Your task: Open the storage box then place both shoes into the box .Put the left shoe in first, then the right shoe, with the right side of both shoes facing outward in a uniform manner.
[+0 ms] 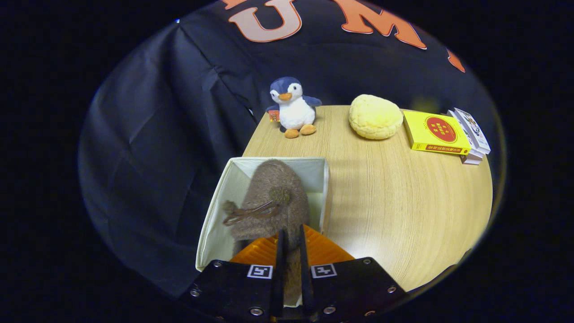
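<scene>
While my gripper (290, 244) pinches the fuzzy brown shoe (273, 202) over the open storage box (215, 224), I see the wooden table (394, 197) stretching toward two o'clock against black cloth (148, 134).

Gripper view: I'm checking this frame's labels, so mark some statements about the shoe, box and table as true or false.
1. The tool is clamped on a fuzzy brown shoe. True.
2. The shoe is over the open white storage box. True.
3. The storage box's lid is closed. False: the box is open at the top, its inside walls showing.
4. A plush penguin stands at the table's far edge. True.
5. The yellow round cushion lies inside the box. False: it rests on the table between the penguin and the yellow book.
6. The tool's fingers are spread wide and empty. False: they press close on the shoe.
</scene>
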A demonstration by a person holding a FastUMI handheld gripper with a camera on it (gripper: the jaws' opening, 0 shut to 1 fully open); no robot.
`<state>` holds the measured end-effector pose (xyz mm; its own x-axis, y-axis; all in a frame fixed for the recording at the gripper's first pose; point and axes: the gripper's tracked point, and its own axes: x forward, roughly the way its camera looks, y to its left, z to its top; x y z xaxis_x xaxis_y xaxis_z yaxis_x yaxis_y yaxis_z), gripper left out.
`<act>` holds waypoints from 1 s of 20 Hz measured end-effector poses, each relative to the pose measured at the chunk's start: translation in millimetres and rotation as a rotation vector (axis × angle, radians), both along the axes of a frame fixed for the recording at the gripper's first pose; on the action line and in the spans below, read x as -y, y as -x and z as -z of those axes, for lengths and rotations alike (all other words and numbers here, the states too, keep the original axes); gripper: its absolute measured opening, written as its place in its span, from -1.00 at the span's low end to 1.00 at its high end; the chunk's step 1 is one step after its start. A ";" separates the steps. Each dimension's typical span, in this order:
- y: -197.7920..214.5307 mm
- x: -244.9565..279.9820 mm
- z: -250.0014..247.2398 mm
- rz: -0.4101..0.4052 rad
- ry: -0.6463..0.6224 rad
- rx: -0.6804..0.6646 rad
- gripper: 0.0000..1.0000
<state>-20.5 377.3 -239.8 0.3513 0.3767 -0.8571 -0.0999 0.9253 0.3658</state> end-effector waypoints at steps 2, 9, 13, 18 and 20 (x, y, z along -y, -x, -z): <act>-0.9 2.0 -7.4 0.002 -0.019 0.018 -0.52; -18.1 51.8 -53.8 0.045 -0.109 0.170 -0.06; -31.8 104.3 -87.8 0.083 -0.109 0.318 0.04; -31.6 166.1 -113.7 0.122 -0.109 0.381 0.36; -35.6 194.1 -124.0 0.146 -0.096 0.433 0.57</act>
<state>15.1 183.2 -115.8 0.7246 0.3667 -0.5835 -0.1333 0.9053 0.4034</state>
